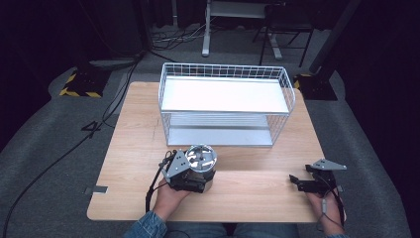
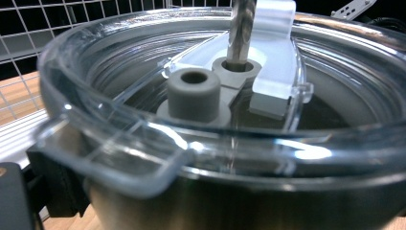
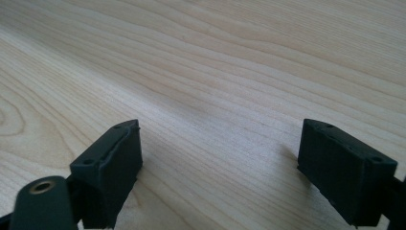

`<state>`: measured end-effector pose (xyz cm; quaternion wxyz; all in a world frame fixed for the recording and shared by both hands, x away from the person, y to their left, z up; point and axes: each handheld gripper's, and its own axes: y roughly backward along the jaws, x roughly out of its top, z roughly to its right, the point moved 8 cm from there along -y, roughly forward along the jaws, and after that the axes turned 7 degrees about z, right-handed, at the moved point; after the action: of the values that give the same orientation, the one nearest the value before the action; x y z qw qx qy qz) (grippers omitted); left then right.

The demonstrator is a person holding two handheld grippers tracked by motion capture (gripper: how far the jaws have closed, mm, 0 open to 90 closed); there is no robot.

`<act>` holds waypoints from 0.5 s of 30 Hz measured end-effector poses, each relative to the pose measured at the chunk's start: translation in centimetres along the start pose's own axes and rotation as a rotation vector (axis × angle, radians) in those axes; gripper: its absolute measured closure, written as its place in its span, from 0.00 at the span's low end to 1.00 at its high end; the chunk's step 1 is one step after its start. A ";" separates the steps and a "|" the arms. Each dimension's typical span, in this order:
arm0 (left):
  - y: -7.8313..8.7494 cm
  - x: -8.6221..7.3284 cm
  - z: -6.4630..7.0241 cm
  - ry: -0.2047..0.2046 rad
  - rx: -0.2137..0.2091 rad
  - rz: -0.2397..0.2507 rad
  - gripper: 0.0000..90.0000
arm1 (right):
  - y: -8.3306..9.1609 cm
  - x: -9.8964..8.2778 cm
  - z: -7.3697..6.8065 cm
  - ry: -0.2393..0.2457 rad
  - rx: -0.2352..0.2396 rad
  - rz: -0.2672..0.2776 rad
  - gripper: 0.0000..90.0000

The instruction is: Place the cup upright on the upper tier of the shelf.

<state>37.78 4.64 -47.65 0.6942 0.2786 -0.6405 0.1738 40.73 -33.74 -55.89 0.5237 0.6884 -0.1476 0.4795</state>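
Object in hand: a steel tumbler (image 1: 200,166) with a clear plastic lid (image 2: 201,143) and a metal straw (image 2: 241,31) through the lid's grey seal.
Where it is: upright on the wooden table (image 1: 133,129), near the front edge, in front of the white wire shelf rack (image 1: 225,106) and apart from it.
Left gripper (image 1: 185,173): it is around the tumbler's body just under the lid; the jaws look clamped on it.
Right gripper (image 1: 302,183): low over bare wood at the right side, jaws wide apart, holding nothing.
Handling, my judgement: the steel wall is stiff and smooth, so it can slip; probably it has some weight, more if filled.
Lid: the plastic rim is thin and may pop off.
Best hold: on the body, below the lid, keeping it upright.
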 end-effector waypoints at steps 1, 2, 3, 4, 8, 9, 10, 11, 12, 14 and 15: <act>0.0 0.0 0.0 0.000 0.000 -0.001 0.04 | 0.0 0.0 0.0 0.000 0.000 0.000 0.17; 0.0 0.0 0.0 0.000 -0.001 -0.001 0.04 | 0.0 0.0 0.0 0.000 0.000 0.000 0.17; 0.0 0.0 0.0 -0.001 -0.002 -0.004 0.04 | 0.0 0.0 0.0 0.000 0.000 0.000 0.17; 0.0 0.0 0.0 -0.001 -0.002 -0.006 0.04 | 0.0 0.0 0.0 0.000 0.000 0.000 0.17; 0.0 0.0 0.0 -0.002 -0.001 -0.008 0.04 | 0.0 0.0 0.0 0.001 -0.001 0.001 0.17; 0.0 0.0 0.0 -0.004 0.000 -0.009 0.04 | 0.0 0.0 0.0 0.001 -0.001 0.001 0.17; 0.0 0.0 0.0 -0.005 0.000 -0.011 0.04 | 0.0 0.0 0.0 0.001 -0.001 0.001 0.17; 0.0 0.0 0.0 -0.006 0.002 -0.012 0.04 | 0.0 0.0 0.0 0.002 -0.001 0.001 0.17; 0.0 0.0 0.0 -0.006 0.003 -0.012 0.04 | 0.0 0.0 0.0 0.002 -0.001 0.001 0.17; 0.0 0.1 0.0 -0.004 0.007 -0.014 0.04 | 0.0 0.0 0.0 0.005 -0.002 0.003 0.17; 0.0 0.1 0.0 -0.002 0.007 -0.015 0.04 | 0.0 0.0 0.0 0.002 -0.002 0.002 0.17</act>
<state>37.77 4.62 -47.58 0.6939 0.2860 -0.6384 0.1706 40.72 -33.72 -55.89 0.5242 0.6872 -0.1480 0.4806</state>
